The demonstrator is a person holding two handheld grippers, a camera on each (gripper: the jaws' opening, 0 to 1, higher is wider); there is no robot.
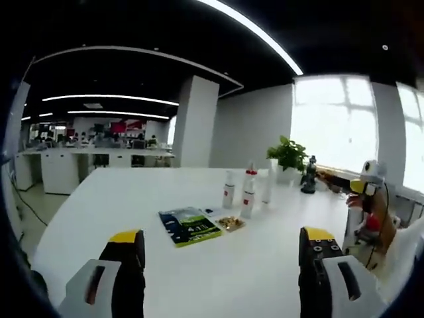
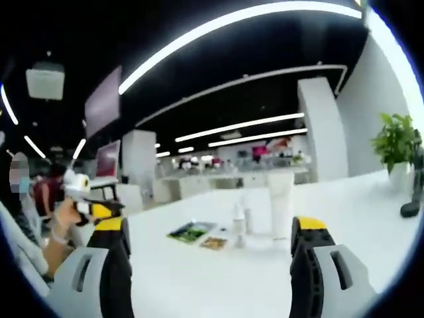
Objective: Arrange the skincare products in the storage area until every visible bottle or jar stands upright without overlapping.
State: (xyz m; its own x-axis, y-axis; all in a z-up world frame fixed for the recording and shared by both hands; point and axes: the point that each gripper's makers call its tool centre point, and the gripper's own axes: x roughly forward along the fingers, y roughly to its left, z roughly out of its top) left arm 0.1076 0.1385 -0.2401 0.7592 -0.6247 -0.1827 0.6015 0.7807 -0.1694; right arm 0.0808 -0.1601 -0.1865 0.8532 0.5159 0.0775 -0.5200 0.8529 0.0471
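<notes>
The left gripper (image 1: 222,255) stands with its jaws spread wide and nothing between them, poised over the white table (image 1: 99,212) well short of the goods. The right gripper (image 2: 209,245) is likewise wide open and empty. Ahead of the left gripper and slightly toward its right jaw lies a dark flat packet (image 1: 189,226), with a small patterned sachet (image 1: 230,222) just beside it, both lying flat. Beyond these stand the bottles (image 1: 248,196), a close cluster of slim white containers, all upright, their long axes vertical and so crosswise to the gripper's line of approach. In the right gripper view the same group sits straight ahead between the jaws: a small bottle (image 2: 238,225) in front and a tall white tube (image 2: 281,204) behind it toward the right jaw. Neither gripper appears clearly nearer; both stand well apart from the cluster. Farthest off, a potted plant (image 1: 287,158) occupies the table's far edge.
</notes>
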